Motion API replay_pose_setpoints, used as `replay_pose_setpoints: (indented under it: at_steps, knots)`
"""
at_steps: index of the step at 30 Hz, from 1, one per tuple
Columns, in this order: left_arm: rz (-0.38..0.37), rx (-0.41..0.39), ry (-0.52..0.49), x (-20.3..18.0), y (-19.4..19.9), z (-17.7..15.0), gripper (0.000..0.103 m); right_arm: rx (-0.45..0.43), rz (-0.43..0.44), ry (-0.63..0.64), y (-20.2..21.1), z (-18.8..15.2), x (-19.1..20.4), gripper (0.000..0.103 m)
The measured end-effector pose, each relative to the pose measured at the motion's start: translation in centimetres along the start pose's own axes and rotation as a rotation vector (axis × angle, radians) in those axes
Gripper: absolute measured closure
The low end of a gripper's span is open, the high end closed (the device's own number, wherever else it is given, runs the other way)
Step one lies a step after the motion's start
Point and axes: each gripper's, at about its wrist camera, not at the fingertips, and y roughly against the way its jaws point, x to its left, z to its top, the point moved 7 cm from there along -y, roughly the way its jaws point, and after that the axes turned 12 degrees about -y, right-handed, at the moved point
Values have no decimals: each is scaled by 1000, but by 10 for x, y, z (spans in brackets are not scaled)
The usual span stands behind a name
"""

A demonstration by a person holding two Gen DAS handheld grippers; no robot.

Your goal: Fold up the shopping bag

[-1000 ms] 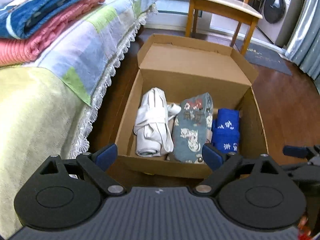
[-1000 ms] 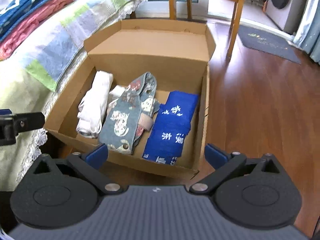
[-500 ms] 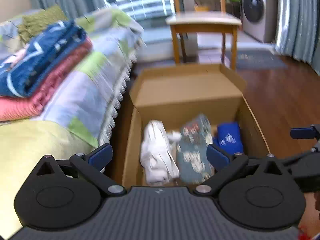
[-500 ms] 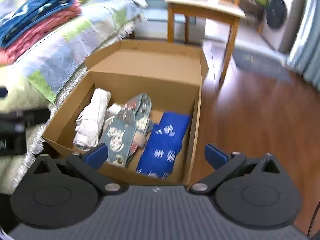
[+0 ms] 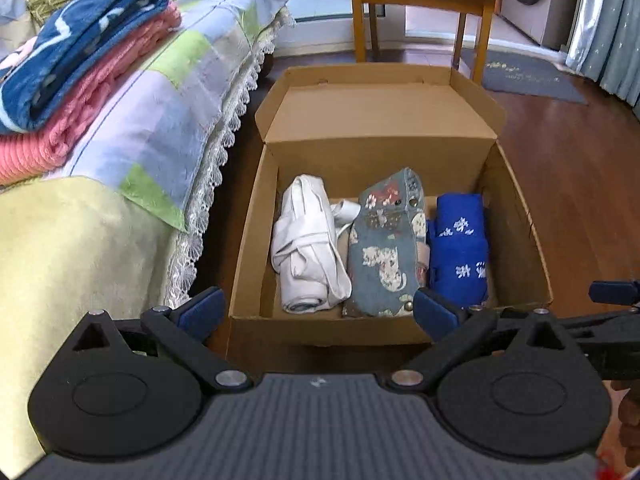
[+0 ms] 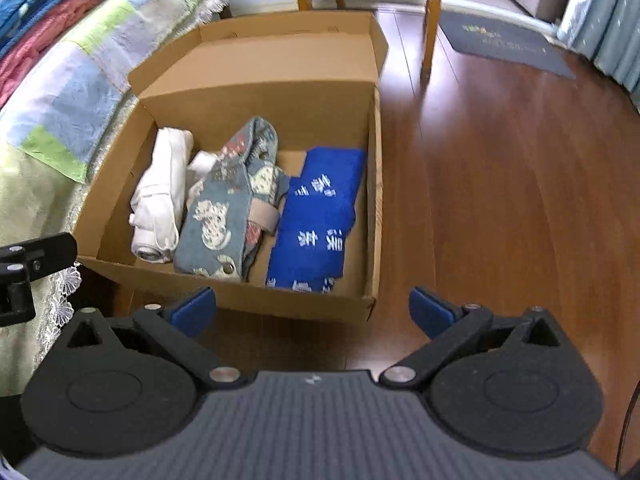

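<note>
Tongs of both grippers are spread wide and hold nothing: the left tongs [image 5: 316,312] hang just short of the near wall of the open brown cardboard box [image 5: 320,330], and the right tongs [image 6: 312,310] hover likewise, a little toward the bare wooden floor [image 6: 500,200]. Nothing is gripped, so the folding looks either finished or not yet begun; I cannot tell which. A next move would call for reaching over the box's near wall and pinching one bundle. Inside the box lie three folded shopping bags side by side: a rolled white cloth bag [image 5: 306,248] on the left, a grey-blue patterned bag with snap buttons [image 5: 384,248] in the middle, and a bright blue bag with white characters [image 5: 460,248] on the right. A bed with a patchwork cover [image 5: 132,128] stands just beside the box.
</note>
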Motion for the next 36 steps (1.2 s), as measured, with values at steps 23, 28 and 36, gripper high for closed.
replay_pose_setpoints:
  at_steps: [23, 28, 36]
  knots:
    - [-14, 43, -94, -16, -10, -14, 2, 80, -70, -3, -23, -18, -8, 1]
    - [-4, 38, -102, -16, -10, -13, 2, 82, -71, -3, -25, -17, -8, 1]
    - [5, 18, -118, -17, -9, -12, 2, 83, -74, -2, -26, -16, -9, 1]
